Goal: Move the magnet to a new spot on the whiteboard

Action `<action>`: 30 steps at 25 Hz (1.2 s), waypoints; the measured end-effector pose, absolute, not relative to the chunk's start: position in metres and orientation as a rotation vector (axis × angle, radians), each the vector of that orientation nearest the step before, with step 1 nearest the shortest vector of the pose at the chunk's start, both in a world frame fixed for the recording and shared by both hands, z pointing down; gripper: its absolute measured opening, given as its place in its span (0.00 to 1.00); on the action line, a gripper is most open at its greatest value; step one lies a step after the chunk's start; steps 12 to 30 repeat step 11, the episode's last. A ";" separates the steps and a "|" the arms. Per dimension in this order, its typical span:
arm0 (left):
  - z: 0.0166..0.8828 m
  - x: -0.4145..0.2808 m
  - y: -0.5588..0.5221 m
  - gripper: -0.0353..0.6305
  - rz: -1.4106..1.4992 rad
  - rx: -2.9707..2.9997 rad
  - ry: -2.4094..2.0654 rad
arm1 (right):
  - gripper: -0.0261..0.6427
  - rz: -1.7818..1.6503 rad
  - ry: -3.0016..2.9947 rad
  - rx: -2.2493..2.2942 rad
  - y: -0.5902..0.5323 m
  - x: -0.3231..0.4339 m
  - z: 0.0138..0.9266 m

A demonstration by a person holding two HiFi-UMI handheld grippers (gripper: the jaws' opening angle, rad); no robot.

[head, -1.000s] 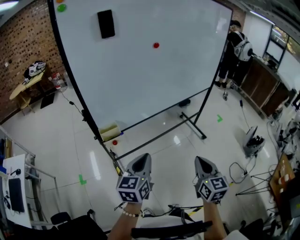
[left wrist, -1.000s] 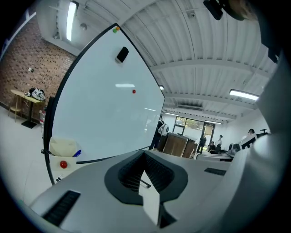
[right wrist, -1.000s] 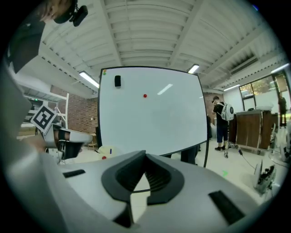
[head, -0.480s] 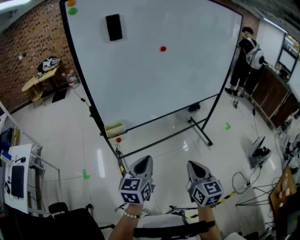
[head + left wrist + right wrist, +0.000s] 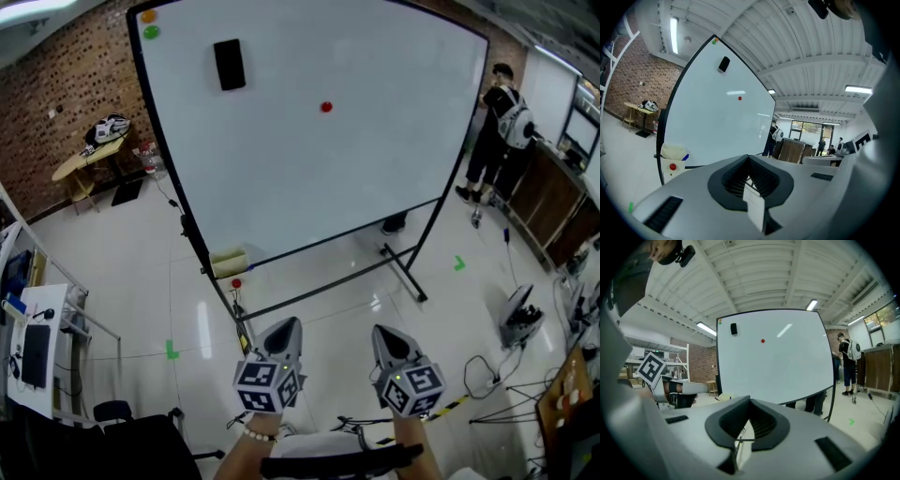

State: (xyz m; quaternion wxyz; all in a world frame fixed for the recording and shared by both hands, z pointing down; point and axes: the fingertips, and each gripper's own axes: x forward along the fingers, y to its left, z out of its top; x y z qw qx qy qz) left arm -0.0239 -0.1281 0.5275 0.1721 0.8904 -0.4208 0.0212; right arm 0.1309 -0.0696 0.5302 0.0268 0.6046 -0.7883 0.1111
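A small red magnet [image 5: 325,107] sticks to the upper middle of the big whiteboard [image 5: 375,169], which stands on a black wheeled frame. It also shows as a red dot [image 5: 739,98] in the left gripper view and as a dot [image 5: 762,340] in the right gripper view. My left gripper [image 5: 286,328] and right gripper [image 5: 384,335] hang side by side low in the head view, well short of the board. Both point toward it. Each has its jaws shut with nothing between them.
A black eraser [image 5: 230,65] and green [image 5: 150,32] and orange magnets sit at the board's top left. A holder with another red magnet [image 5: 235,282] hangs at its lower left corner. A person with a backpack [image 5: 502,122] stands at the right. Cables and stands [image 5: 516,319] lie on the floor at the right.
The board and room have slid right and down in the head view. Both grippers sit slightly lower in the picture, and the right one has shifted a little left. Jaws stay shut.
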 end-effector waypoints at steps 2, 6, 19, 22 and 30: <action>0.528 -0.024 -0.126 0.06 0.060 2.524 -1.195 | 0.04 0.340 -2.438 1.867 -0.068 0.131 0.530; 0.528 -0.024 -0.123 0.06 0.059 2.523 -1.189 | 0.04 0.322 -2.434 1.857 -0.064 0.129 0.530; 0.526 -0.025 -0.123 0.06 0.060 2.525 -1.191 | 0.04 0.314 -2.436 1.852 -0.063 0.126 0.527; 0.526 -0.025 -0.123 0.06 0.060 2.525 -1.191 | 0.04 0.314 -2.436 1.852 -0.063 0.126 0.527; 0.526 -0.025 -0.123 0.06 0.060 2.525 -1.191 | 0.04 0.314 -2.436 1.852 -0.063 0.126 0.527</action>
